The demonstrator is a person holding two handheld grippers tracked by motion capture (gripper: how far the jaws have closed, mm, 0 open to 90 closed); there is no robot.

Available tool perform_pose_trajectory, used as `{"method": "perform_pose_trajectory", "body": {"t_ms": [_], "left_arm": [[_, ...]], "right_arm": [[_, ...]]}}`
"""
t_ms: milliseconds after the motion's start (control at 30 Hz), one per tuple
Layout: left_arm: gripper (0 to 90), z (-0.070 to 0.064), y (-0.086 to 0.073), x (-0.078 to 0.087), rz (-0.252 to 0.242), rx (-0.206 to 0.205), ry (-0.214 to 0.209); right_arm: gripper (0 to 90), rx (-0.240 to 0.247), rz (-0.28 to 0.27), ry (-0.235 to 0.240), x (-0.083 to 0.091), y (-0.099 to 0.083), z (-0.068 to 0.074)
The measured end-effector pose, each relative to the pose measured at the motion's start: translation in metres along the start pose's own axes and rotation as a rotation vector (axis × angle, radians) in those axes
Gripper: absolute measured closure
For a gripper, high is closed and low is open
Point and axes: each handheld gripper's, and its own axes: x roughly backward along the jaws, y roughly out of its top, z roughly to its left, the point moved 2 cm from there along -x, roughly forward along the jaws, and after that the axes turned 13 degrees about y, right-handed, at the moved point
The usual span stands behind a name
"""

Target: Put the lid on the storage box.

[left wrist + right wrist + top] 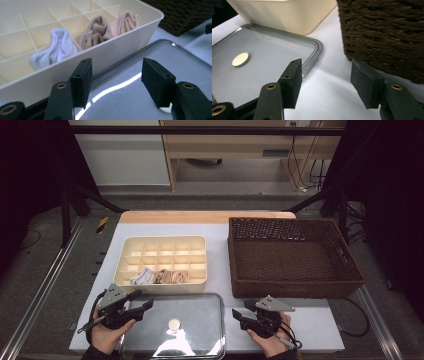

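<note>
Left gripper [142, 301], jaws wide and holding nothing, over the left edge of the glass lid [190, 320].
Right gripper [241, 307], jaws also wide and holding nothing, just beside the lid's right edge. Beyond the lid: cream divided box [165, 285] with three rolled socks [159, 276] in its near row; beside that, brown wicker basket [295, 287].

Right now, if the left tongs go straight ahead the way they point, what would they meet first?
Probably the near wall of the cream organizer. The open left tongs hover over the lid and point at it, though depth is unclear.
</note>
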Motion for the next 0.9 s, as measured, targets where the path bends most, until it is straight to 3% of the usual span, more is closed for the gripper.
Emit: {"method": "perform_pose_trajectory", "body": {"t_ms": [433,633,900], "left_arm": [[42.0,0.031,-0.042,0.008,0.084,0.083,0.043],[43.0,0.035,-0.052,0.01,0.131,0.097,0.067],[44.3,0.036,-0.059,0.005,0.182,0.1,0.076]], "right_arm": [[45.3,-0.015,0.02,0.043,-0.013,0.001,0.01],[48.8,-0.022,0.044,0.059,-0.02,0.001,0.014],[53.6,-0.069,0.077,0.071,-0.034,0.0,0.017]]}}
